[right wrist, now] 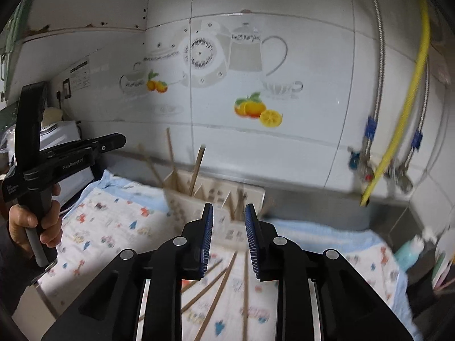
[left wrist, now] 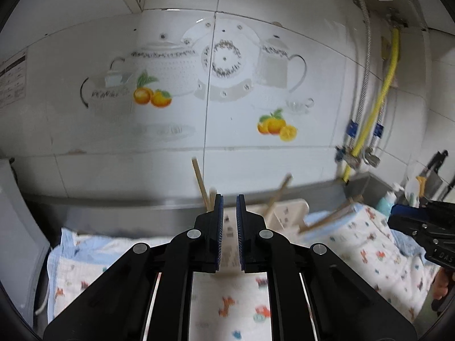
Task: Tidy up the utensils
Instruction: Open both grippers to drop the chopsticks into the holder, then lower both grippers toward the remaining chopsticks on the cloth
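Note:
A cream utensil holder [right wrist: 216,196] stands on a patterned cloth [right wrist: 119,221] by the wall, with several wooden chopsticks [right wrist: 196,170] standing in it. It also shows in the left wrist view [left wrist: 284,213]. Several loose chopsticks [right wrist: 219,287] lie on the cloth under my right gripper [right wrist: 229,241], which is open and empty above them. My left gripper [left wrist: 229,227] is open with a narrow gap, empty, just in front of the holder. The left gripper also shows at the left of the right wrist view [right wrist: 113,142].
A tiled wall with teapot and orange decals [left wrist: 216,65] is behind. A yellow hose [right wrist: 398,113] and braided pipes run down at right. Bottles and a knife [left wrist: 432,176] stand far right. A white appliance [right wrist: 59,136] is at left.

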Action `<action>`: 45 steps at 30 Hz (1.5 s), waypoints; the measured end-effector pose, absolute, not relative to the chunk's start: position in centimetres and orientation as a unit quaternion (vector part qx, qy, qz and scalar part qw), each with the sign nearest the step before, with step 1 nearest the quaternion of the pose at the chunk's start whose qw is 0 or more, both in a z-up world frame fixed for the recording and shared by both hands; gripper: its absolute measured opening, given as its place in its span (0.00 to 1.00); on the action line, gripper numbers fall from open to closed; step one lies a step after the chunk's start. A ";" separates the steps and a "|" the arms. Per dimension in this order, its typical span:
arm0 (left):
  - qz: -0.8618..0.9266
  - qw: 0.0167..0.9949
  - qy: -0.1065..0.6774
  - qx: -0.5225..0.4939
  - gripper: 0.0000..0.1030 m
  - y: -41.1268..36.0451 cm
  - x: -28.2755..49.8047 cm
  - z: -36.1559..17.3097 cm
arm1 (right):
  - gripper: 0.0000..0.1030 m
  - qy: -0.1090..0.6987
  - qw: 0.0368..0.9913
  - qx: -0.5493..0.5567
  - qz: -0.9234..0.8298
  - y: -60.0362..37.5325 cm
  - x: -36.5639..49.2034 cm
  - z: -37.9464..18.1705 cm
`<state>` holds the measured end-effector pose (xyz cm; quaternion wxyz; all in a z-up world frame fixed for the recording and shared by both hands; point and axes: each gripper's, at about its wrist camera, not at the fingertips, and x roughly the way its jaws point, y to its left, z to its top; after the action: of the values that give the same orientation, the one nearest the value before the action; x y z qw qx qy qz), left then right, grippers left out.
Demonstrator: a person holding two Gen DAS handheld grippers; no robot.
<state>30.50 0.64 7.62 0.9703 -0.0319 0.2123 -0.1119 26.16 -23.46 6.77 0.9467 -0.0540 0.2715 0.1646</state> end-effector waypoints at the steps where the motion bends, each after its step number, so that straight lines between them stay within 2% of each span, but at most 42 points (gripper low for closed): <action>1: -0.116 0.969 0.216 -0.036 0.10 0.8 29.8 7.2 | 0.23 0.274 0.946 -0.056 0.163 -23.5 25.6 6.2; 2: -0.123 0.967 0.222 -0.040 0.11 0.8 29.1 6.7 | 0.23 0.277 0.945 -0.057 0.162 -23.5 24.9 5.4; 4: -0.123 0.965 0.230 -0.041 0.24 0.9 27.8 5.7 | 0.23 0.283 0.944 -0.056 0.162 -23.7 23.7 4.0; 9: -0.132 0.958 0.251 -0.035 0.27 0.5 24.7 2.8 | 0.26 0.308 0.938 -0.043 0.156 -24.5 21.8 -0.3; 13: -0.141 0.952 0.268 -0.038 0.34 0.2 22.9 0.6 | 0.26 0.337 0.929 -0.033 0.146 -25.3 21.2 -4.0; 21: -0.150 0.933 0.326 -0.031 0.35 -1.3 20.6 -5.3 | 0.26 0.397 0.909 -0.021 0.124 -27.2 22.0 -10.3; 27: -0.163 0.916 0.365 -0.037 0.35 -2.2 20.5 -8.8 | 0.21 0.419 0.900 -0.007 0.121 -27.8 22.9 -12.5; 32: -0.176 0.907 0.382 -0.036 0.35 -3.2 20.3 -10.3 | 0.21 0.429 0.895 0.000 0.120 -28.1 23.7 -13.5; 44: -0.189 0.894 0.405 -0.018 0.33 -5.1 21.3 -12.2 | 0.09 0.436 0.893 -0.008 0.111 -28.1 24.5 -14.5; 45: -0.189 0.894 0.406 -0.017 0.31 -5.2 21.4 -12.2 | 0.08 0.436 0.893 -0.008 0.110 -28.2 24.5 -14.5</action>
<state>21.37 -5.19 -12.21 0.8942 -0.0168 0.4056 -0.1886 24.50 -28.15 -14.54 0.8931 -0.0080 0.4361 0.1101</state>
